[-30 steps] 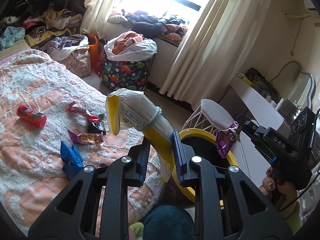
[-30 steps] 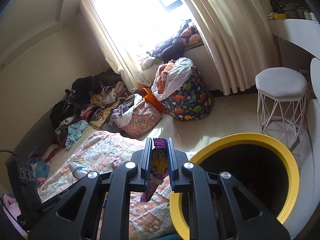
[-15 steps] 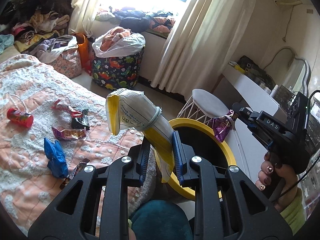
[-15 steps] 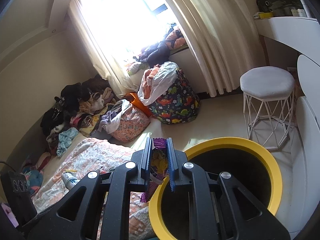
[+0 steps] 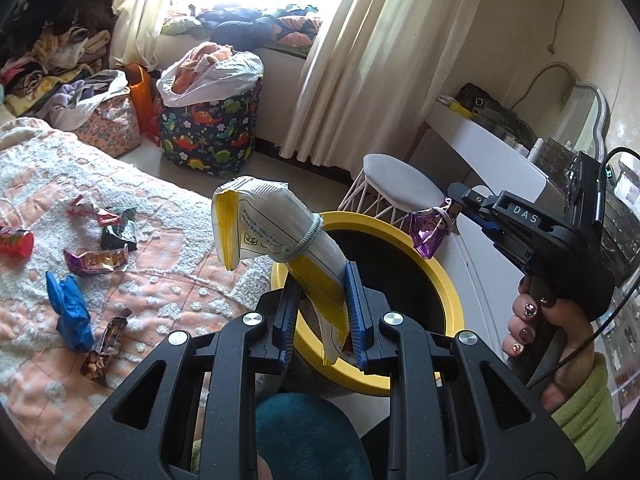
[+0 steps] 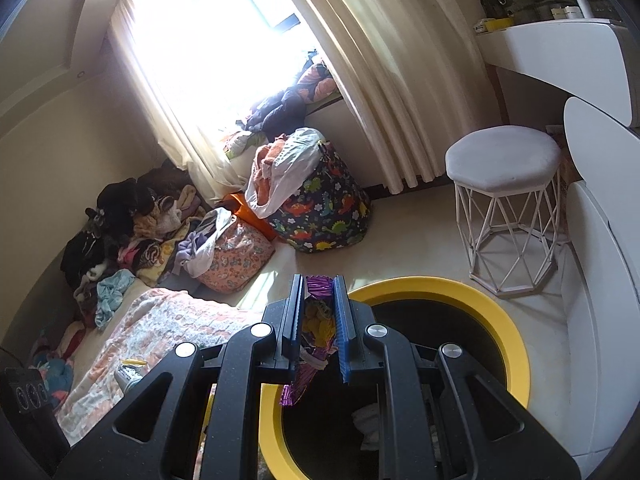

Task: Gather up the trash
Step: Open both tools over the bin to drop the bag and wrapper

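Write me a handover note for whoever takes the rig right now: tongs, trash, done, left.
Left tongs: shut on a yellow-and-white snack bag, held at the near rim of the yellow-rimmed bin.
Right tongs: shut on a purple foil wrapper, over the bin's opening.
Done: both pieces lifted and brought to the bin.
Left: release both, then fetch the red can, blue wrapper and other wrappers from the bedspread.
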Available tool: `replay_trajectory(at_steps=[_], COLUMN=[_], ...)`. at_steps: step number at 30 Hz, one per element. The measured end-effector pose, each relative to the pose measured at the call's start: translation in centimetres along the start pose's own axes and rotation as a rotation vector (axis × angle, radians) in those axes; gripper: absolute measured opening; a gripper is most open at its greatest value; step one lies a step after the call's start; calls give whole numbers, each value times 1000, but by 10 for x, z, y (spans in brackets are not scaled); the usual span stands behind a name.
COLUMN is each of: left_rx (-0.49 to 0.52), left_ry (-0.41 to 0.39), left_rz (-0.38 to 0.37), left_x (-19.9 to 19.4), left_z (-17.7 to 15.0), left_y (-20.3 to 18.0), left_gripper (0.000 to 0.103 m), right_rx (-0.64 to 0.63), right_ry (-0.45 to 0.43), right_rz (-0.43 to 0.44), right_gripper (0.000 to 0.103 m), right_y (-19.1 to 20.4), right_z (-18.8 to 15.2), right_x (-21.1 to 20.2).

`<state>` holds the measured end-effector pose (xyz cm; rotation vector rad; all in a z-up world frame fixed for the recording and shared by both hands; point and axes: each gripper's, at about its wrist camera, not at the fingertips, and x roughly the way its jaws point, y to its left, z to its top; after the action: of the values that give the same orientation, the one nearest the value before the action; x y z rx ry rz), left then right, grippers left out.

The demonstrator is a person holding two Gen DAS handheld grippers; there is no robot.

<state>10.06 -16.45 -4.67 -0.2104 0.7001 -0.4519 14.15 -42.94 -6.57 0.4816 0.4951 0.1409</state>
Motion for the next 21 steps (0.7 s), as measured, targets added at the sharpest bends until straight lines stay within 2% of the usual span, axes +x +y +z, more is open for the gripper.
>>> replay_trajectory(at_steps=[10, 21], left_rx=[45, 77], left_ry=[55, 149], left_rz=[-21, -57], left_x=[25, 60], left_z=[-10, -22], left_y=[-16, -27], left_gripper=[17, 17], right_rx=[40, 74], right_ry=[2, 49], right_rz=[-61, -112], right_gripper=[14, 14], right_y=[-22, -39], right_z=[0, -9], right_x=[5, 16])
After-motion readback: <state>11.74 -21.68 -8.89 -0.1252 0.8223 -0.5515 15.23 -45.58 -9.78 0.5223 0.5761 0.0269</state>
